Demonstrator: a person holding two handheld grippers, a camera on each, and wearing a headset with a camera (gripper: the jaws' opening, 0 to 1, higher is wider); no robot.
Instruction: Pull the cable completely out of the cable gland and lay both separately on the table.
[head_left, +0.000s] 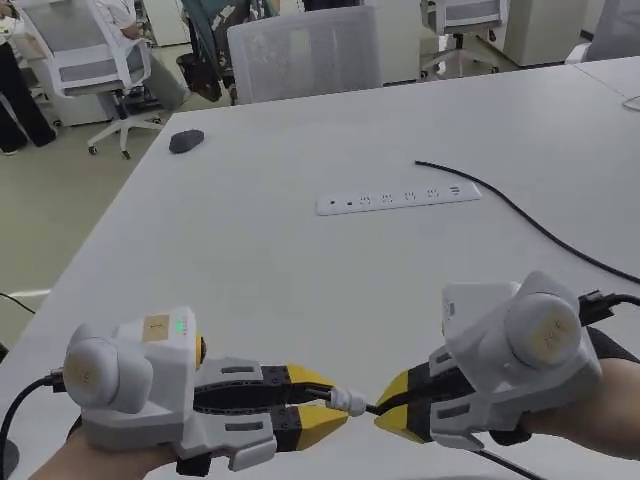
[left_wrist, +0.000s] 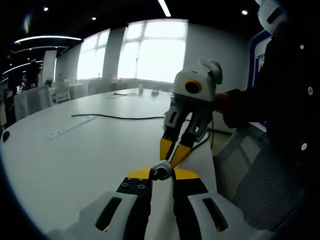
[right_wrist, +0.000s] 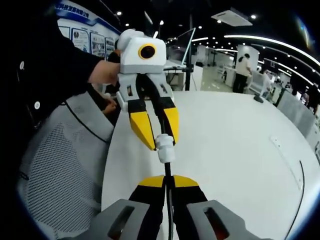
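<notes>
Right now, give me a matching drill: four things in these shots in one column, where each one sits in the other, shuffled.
Things
1. cable gland
2. cable
3. power strip
4. mouse

Places
A. lying flat in the middle of the table
B. clamped between the jaws of the right gripper
C. near the table's far left edge
D. clamped between the jaws of the left gripper

Pairs: 1-D, 2-B, 3-A, 4-C
</notes>
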